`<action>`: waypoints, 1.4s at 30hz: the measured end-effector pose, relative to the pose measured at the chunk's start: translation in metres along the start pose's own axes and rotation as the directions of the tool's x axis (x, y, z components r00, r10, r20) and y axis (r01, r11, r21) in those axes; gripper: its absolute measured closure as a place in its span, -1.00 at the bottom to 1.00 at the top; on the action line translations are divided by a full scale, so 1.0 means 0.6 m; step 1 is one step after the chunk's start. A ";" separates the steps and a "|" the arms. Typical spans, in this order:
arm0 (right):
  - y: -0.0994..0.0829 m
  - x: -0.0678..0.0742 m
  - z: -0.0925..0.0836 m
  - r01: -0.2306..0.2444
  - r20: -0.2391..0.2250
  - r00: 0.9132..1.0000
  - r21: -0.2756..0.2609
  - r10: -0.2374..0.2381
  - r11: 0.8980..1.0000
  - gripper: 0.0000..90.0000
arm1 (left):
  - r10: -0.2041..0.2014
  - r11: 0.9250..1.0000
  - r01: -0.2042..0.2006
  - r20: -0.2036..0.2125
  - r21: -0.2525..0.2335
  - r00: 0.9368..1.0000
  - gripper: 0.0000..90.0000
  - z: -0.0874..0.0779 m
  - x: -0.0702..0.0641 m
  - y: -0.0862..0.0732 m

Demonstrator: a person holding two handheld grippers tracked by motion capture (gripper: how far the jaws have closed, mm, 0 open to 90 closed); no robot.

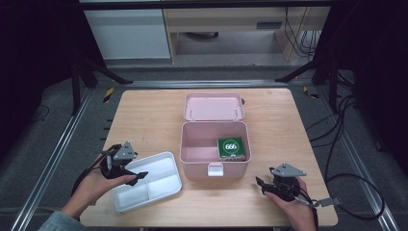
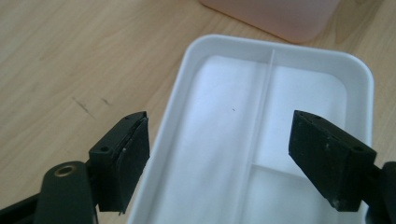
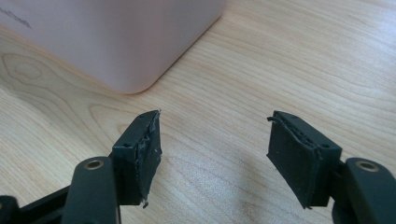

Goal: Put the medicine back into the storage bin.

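White and divided, the plastic tray [image 1: 149, 185] is lying on the wooden worktop [image 1: 144, 115], the left gripper [image 1: 137, 176] hovering over it with fingers [image 2: 122, 161] spread. Rightward, the open pink box [image 1: 214, 149] is holding a green carton [image 1: 231, 148]. The right gripper [image 1: 262, 185] is gaping empty beside it.

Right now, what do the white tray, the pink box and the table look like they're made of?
White tray: looks like moulded plastic, smooth and slightly glossy, with rounded corners and thin dividers. Pink box: probably matte plastic, with an even colour and soft rounded edges. Table: pale wood or wood-look laminate; grain lines show, but which one can't be told.
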State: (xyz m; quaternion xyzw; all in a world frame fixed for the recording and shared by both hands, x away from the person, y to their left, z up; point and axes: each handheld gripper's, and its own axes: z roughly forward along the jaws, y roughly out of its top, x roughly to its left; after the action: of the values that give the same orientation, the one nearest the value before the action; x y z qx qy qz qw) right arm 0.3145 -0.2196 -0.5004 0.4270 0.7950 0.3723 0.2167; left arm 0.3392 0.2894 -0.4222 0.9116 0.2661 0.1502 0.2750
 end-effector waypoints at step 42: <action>0.000 0.007 0.008 0.009 -0.016 1.000 0.020 -0.009 1.000 -0.17 | 0.087 0.973 -0.120 0.170 0.196 0.982 0.88 0.075 0.004 -0.046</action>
State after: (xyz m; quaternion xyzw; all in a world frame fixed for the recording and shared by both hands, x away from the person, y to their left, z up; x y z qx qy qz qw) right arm 0.3153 -0.2140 -0.5039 0.4225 0.8023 0.3669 0.2079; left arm 0.3490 0.2911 -0.4741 0.9569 0.2091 0.0625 0.1914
